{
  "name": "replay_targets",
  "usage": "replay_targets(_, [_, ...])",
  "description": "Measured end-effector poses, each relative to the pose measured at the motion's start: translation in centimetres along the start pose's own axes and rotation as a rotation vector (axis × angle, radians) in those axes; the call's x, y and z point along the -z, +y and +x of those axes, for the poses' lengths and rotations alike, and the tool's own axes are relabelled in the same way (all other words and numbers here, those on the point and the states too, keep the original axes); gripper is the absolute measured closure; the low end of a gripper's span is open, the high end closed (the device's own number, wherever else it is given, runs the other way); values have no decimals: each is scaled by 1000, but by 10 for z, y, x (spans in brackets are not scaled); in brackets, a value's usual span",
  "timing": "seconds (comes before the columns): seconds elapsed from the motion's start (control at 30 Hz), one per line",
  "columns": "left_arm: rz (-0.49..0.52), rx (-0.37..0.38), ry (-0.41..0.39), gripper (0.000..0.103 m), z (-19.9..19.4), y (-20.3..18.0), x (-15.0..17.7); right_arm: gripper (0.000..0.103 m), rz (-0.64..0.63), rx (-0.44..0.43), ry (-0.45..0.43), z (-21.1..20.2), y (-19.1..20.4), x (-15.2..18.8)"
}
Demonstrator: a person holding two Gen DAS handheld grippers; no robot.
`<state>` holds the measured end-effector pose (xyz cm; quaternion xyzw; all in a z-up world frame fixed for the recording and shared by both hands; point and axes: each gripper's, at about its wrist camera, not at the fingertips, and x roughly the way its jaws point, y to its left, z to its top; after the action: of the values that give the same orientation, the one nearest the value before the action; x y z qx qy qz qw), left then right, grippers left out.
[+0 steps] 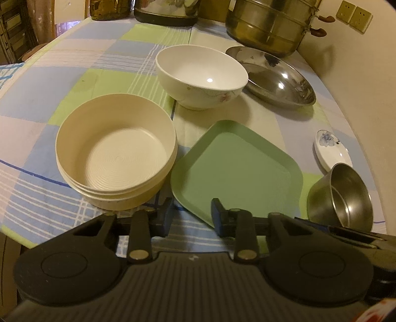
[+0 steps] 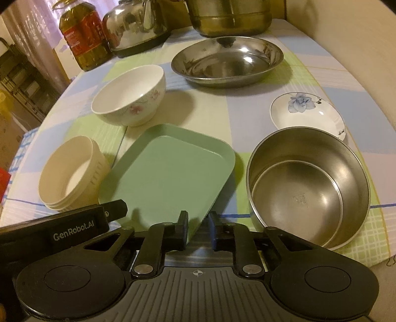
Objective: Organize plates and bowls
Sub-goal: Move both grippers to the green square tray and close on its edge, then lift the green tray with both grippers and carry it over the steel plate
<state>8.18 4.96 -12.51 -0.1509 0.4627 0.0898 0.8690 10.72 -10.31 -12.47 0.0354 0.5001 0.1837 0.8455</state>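
Right, the right tool (image 2: 198, 228) is drawn narrow, w/ the near corner of the green plate (image 2: 168, 173) sitting between its jaws. The pads look to be on that corner, so the plate seems pinched there. The rest of the plate stretches away ahead of the tool, flat on the checked cloth of the surface (image 1: 49, 99).

The left tool (image 1: 191, 215) has a modest gap, nothing gripped. The plate's near edge lies just by its right finger (image 1: 219, 215), bare cloth between the jaws.

Ahead-left of the left tool is a cream ribbed bowl (image 1: 116, 153), upright, just beside the plate. Further ahead stands a white flowered bowl (image 1: 200, 74), and beyond-right of that a shallow steel dish (image 1: 279, 81).

Just right of the right tool is a steel bowl (image 2: 307, 188), close beside the plate, approx. touching the small blue-flower saucer (image 2: 307, 114) behind it – can't tell if they really meet.

Far ahead, at the back of the surface – a big steel pot (image 2: 230, 14), a kettle (image 2: 136, 27) and an oil bottle (image 2: 81, 34), well apart from both tools.
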Motion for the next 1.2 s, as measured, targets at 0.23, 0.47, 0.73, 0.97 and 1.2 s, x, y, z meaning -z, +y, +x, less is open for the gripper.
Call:
replay_targets(0.23, [14, -7, -12, 83, 1, -1, 1, 91, -25, -1, -2, 0, 0, 1])
replay_targets(0.47, [16, 4, -37, 84, -6, 0, 2, 91, -49, -6, -21, -8, 2, 3])
replay_targets(0.73, [17, 14, -69, 84, -23, -4, 4, 91, -73, -16, -63, -25, 4, 7])
replay_targets(0.97, [20, 5, -111, 84, -41, -11, 6, 91, -100, -30, -104, -41, 5, 8])
replay_targets(1.2, [24, 2, -156, 84, -58, -18, 3, 91, -114, -47, -150, -58, 4, 5])
